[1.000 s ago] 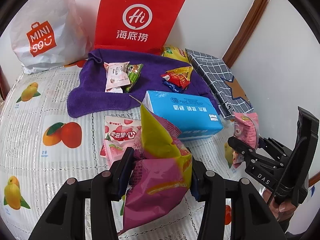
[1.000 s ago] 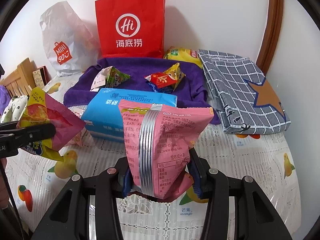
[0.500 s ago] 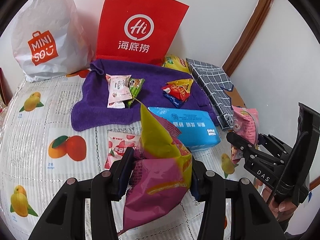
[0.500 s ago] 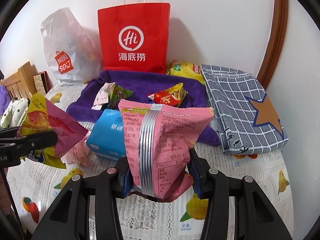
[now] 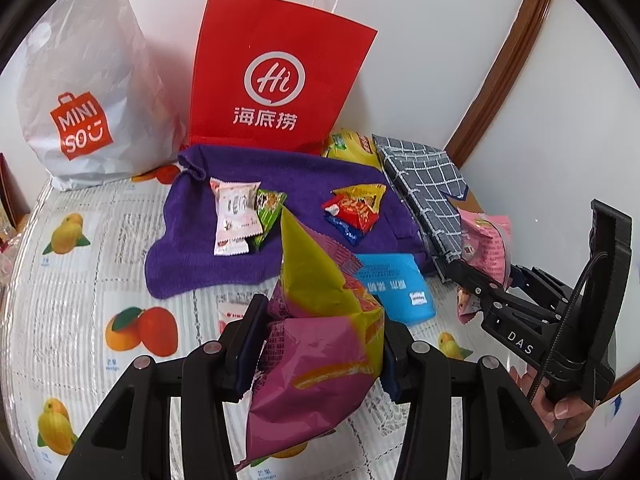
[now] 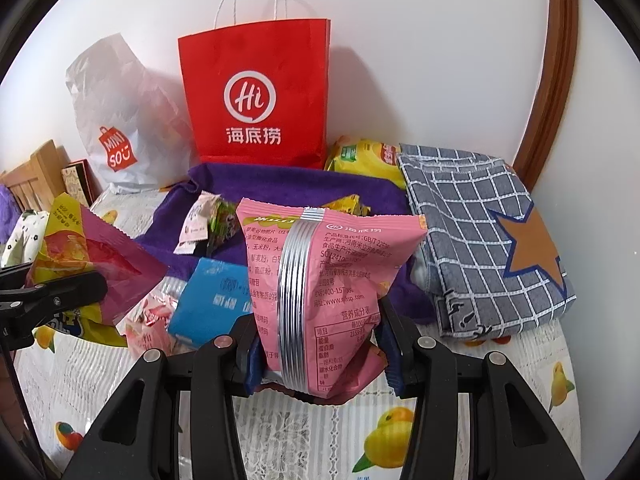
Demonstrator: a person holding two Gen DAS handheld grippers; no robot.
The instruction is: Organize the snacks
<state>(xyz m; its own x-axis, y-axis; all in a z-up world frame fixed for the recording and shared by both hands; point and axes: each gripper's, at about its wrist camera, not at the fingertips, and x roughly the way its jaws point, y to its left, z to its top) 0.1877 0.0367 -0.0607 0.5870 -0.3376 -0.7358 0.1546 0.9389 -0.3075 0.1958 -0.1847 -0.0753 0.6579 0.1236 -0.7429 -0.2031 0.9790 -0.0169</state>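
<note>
Left gripper is clamped on a magenta-yellow bag, held at lower centre of its view above the fruit-print cloth. Right gripper grips a pink bag — upright, centre frame. Loose snacks lie on the purple towel, mid-frame; red bag stands behind, upper centre.

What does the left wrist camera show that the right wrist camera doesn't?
Only the left wrist view: a hand gripping the right tongs, and the red-and-yellow candy packets in full. Only the right wrist view: a slatted wooden rack at the far left. Both: the red paper Hi bag, the purple towel, and the magenta-and-yellow snack bag and pink snack bag, each clamped.
</note>
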